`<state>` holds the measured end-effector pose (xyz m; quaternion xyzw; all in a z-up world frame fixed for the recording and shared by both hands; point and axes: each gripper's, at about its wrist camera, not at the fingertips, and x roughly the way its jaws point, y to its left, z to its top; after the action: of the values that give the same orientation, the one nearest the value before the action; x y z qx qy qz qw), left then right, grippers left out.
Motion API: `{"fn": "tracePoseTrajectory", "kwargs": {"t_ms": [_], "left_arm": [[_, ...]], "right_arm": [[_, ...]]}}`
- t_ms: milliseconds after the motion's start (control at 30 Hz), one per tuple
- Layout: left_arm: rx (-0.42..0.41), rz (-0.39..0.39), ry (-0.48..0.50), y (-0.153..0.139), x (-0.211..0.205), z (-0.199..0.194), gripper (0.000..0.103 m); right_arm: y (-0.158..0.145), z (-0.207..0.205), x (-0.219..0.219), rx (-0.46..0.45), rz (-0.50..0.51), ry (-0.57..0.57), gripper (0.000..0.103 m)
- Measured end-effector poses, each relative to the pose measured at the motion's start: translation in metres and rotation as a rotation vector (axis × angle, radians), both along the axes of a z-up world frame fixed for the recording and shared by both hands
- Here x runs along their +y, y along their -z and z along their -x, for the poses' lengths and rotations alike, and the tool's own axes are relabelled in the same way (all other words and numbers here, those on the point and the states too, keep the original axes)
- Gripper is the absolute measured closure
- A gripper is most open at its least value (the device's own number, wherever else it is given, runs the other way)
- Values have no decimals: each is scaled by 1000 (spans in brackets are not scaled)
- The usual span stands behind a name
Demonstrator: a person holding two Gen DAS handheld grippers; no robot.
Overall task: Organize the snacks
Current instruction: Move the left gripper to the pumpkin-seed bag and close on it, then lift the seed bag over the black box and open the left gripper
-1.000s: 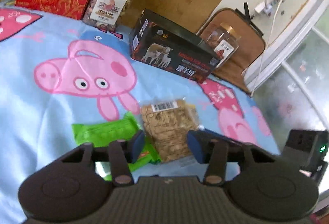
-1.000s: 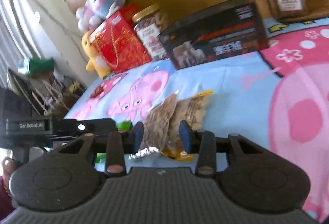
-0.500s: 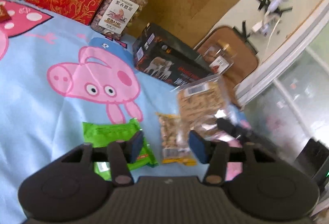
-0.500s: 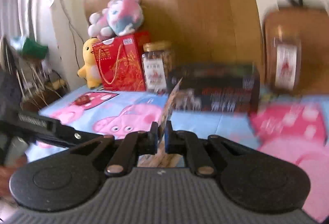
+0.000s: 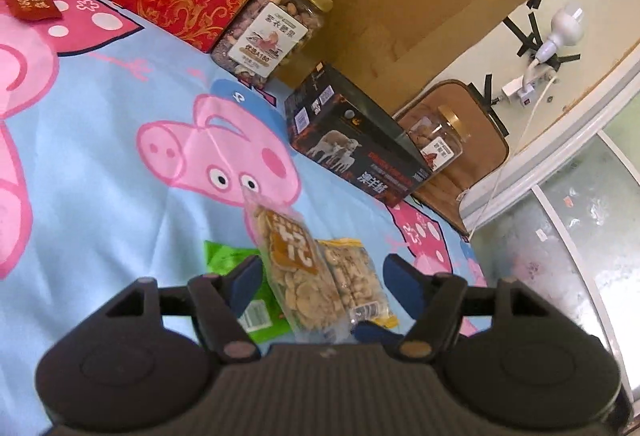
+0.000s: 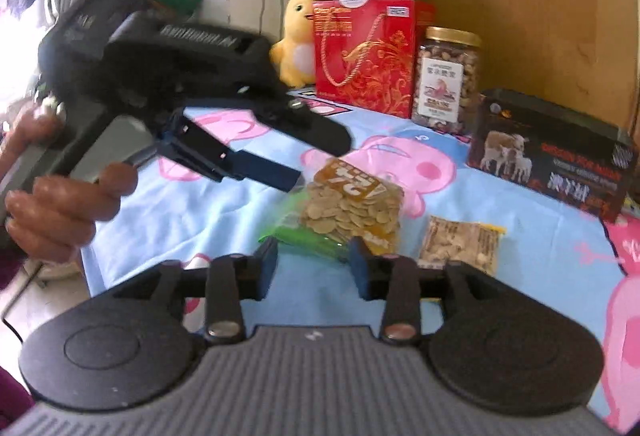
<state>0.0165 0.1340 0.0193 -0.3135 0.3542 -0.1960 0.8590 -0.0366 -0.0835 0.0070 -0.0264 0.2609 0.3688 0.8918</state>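
We've both grippers' fingers apart and just opening, left gripper (image 5: 320,286) around the seed bag (image 5: 294,268), right gripper (image 6: 312,268) empty; bag, leaning at 12 o'clock, may topple off the green packet (image 5: 256,310).

Both wrist cameras look downward along their tongs, close over the cartoon bedsheet (image 5: 100,163) (shared ground).

Both the left gripper (image 5: 320,282) and the right gripper (image 6: 314,266) have just spread their fingers.
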Motion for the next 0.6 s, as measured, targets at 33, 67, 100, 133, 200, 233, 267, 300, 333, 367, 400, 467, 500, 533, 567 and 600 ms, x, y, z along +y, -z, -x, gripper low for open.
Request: {"fn": "tracePoseTrajectory", "kwargs": {"t_ms": [33,67,100,133,200,233,267,300,333,367,400,467,500,533,567,600], "left_arm": [[5,0,-3,1,1,-1,35],[8,-2,-4,2,1,-2,35],[13,-6,-3,3,0,-3,38],[19,-9,2,4,-1,-4,43],[27,-23,14,6,-4,-6,53],[29,-31,18,6,-5,-6,54],[30,-39,18,7,-6,-5,54],[30,-48,19,8,-7,-5,54],[32,-55,20,8,-9,-5,54],[28,-62,19,8,-10,-5,54],[25,-69,19,8,-11,-4,54],[29,-56,18,7,-11,-4,49],[34,-31,21,8,-10,-4,45],[38,-8,27,9,-8,-5,41],[41,7,31,10,-6,-7,41],[43,13,34,11,-6,-8,41]], "right_arm": [[-1,-3,-3,20,-23,6,52],[-1,-5,-8,47,-50,13,50],[-1,-4,-14,72,-78,20,50],[0,-7,-20,102,-107,32,50],[1,-8,-27,148,-146,52,49],[3,-10,-30,165,-154,62,49],[5,-14,-31,182,-152,77,49],[6,-15,-30,190,-146,86,49],[7,-16,-30,195,-140,89,49],[8,-18,-30,202,-144,91,49],[9,-19,-31,211,-158,94,48],[10,-21,-32,233,-187,90,43],[11,-21,-33,241,-193,90,43],[11,-22,-34,249,-196,92,43],[10,-21,-34,258,-204,92,43],[10,-22,-35,268,-215,90,42]]}}
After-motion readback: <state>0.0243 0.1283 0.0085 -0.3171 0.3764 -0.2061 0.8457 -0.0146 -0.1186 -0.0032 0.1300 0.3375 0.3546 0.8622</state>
